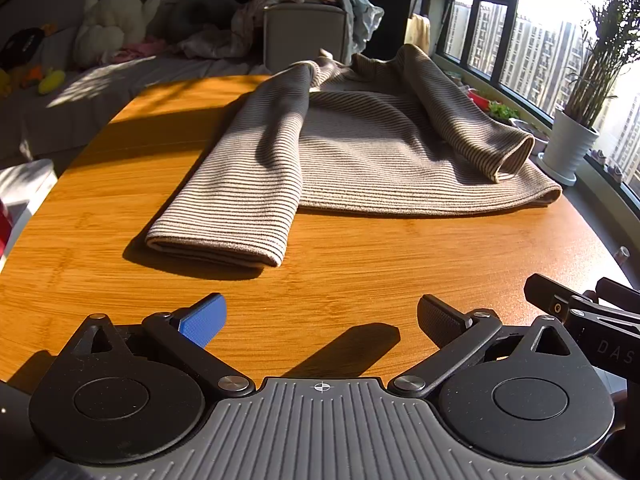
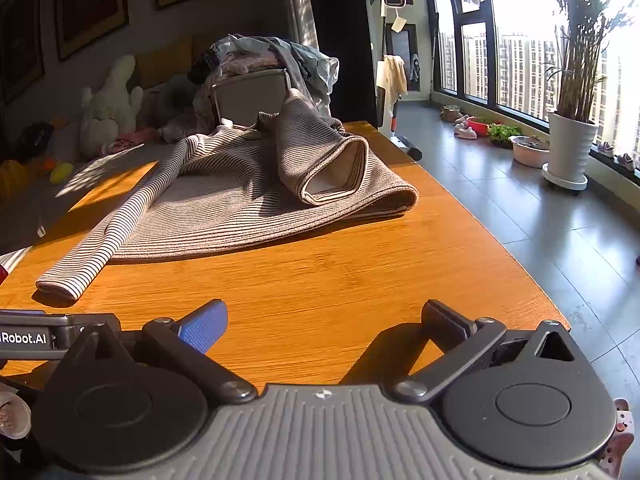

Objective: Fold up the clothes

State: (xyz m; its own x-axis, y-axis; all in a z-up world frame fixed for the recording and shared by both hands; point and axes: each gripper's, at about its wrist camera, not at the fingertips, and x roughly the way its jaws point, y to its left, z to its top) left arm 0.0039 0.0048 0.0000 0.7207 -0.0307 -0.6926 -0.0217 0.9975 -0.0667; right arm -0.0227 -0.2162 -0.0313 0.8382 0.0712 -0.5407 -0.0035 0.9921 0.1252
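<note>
A beige striped long-sleeved top lies flat on the wooden table, both sleeves folded in over the body. One sleeve runs toward me past the hem; the other sleeve's cuff lies open on the right side. The top also shows in the right wrist view. My left gripper is open and empty above the table's near part, short of the top. My right gripper is open and empty, near the table's front right corner.
A grey bin heaped with clothes stands behind the table. A sofa with a white plush toy is at the back left. A potted plant and bowls stand on the floor by the window. The table's right edge drops to the tiled floor.
</note>
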